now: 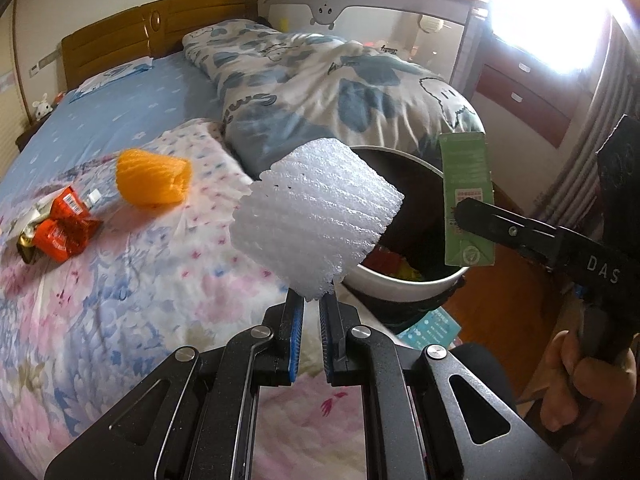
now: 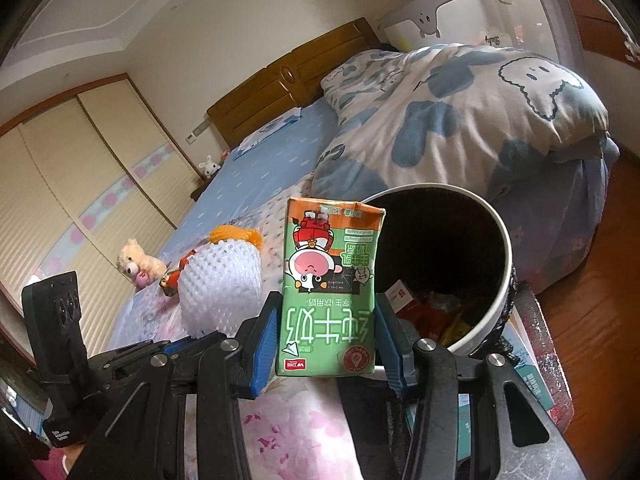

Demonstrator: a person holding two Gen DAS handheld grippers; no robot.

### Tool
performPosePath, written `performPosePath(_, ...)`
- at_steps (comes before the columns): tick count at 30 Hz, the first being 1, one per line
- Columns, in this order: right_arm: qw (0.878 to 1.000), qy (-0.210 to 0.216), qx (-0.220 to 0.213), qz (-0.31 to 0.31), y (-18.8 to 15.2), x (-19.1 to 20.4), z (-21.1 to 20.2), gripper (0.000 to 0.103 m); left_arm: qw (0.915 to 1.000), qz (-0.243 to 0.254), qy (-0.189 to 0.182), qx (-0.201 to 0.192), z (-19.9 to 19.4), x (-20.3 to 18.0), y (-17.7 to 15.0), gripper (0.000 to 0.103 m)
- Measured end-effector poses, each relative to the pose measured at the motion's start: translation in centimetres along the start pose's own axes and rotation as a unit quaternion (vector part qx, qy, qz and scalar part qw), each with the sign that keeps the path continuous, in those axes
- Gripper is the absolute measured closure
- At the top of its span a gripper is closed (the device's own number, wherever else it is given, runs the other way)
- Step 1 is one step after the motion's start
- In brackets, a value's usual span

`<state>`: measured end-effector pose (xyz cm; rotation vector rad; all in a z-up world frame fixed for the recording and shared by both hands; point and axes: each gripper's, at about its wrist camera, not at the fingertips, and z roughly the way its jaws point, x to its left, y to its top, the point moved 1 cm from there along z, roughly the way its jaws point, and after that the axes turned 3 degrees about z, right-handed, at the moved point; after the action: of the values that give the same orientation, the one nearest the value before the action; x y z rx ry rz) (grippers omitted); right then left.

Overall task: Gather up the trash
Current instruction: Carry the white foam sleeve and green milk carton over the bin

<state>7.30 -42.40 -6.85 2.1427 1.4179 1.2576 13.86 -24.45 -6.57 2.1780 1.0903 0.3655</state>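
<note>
While the right gripper (image 2: 326, 344) squeezes the green milk carton (image 2: 330, 292), the bin (image 2: 504, 248) opens just right of it in the frame. The left gripper (image 1: 312, 304) pinches the white foam net (image 1: 320, 216), left of the bin (image 1: 384, 284).

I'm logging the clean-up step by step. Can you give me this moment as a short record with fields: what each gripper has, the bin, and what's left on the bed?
left gripper: shut on white foam net
right gripper: shut on green milk carton, which is upside down
trash bin: white rim, dark inside, tilted, some wrappers already in it
left on bed: orange foam net, red snack wrapper
status: both items held near the bin, not yet dropped
</note>
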Motion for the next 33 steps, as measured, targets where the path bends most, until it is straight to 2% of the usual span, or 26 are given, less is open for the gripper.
performPosePath(33,1.0,-0.015,0.004,0.016,2.0,-2.5,1.5,0.057,0.9998,0.018,0.001,0.012,3.3,-1.9,2.6,0.096)
